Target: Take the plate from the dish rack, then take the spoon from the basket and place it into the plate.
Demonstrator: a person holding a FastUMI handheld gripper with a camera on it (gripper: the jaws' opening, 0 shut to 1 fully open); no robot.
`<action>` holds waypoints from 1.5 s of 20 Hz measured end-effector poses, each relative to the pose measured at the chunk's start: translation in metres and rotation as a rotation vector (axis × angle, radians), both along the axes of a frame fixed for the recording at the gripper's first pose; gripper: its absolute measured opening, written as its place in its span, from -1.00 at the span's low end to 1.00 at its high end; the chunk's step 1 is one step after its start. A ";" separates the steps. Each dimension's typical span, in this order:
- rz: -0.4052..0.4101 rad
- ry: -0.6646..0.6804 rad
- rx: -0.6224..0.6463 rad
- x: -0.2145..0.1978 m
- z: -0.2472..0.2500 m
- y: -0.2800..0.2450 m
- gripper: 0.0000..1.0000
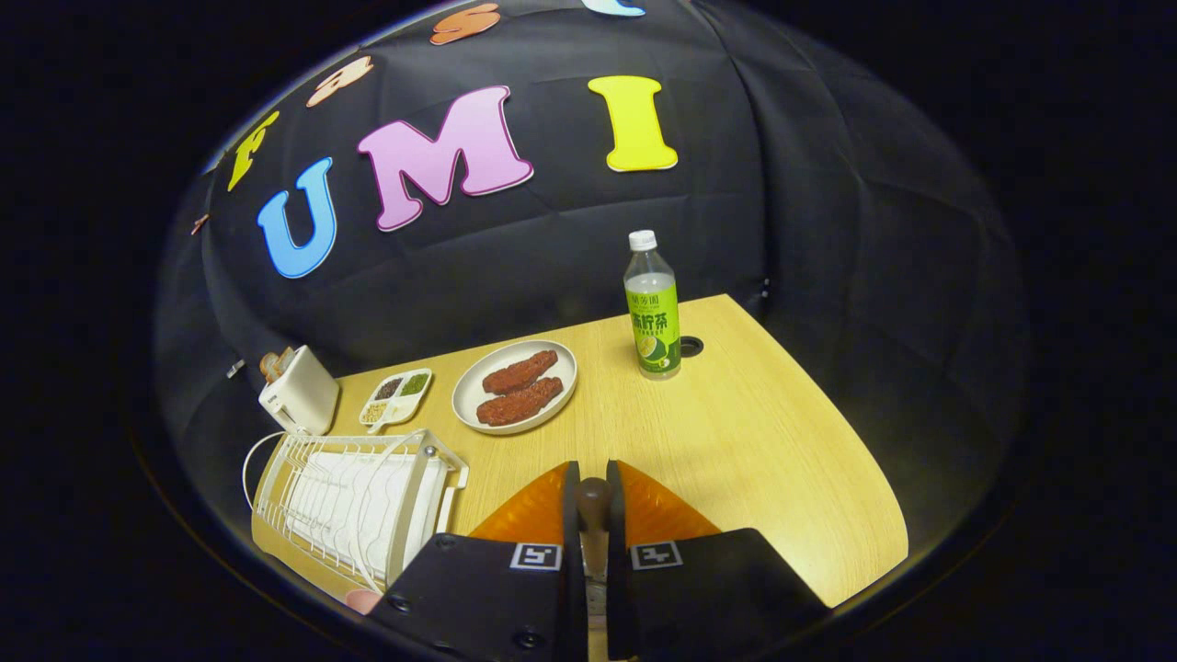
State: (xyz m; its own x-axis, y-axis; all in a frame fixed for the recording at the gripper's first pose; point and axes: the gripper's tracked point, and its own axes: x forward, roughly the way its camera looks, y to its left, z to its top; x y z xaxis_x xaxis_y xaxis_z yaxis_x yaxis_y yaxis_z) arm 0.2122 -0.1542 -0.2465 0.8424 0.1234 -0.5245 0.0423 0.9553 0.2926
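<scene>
With fingers (593, 501) clamping spoon (593, 504), open tabletop (736, 441) ahead

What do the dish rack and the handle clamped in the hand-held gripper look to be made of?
Dish rack: thin bent wires in glossy white, likely coated metal. Handle pinched between both fingers of the hand-held gripper: brown, matte, rounded end, probably wood, possibly plastic.

The hand-held gripper (593, 496) points forward and slightly downward, its two fingers drawn close together. Both fingers press on a brown spoon handle (593, 501) clamped upright between them.
</scene>
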 end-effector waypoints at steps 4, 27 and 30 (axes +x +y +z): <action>-0.052 -0.051 -0.012 -0.007 0.043 -0.003 -0.75; 0.023 0.052 0.140 -0.185 0.078 0.180 -0.76; 0.063 0.102 0.153 -0.205 0.049 0.211 -0.76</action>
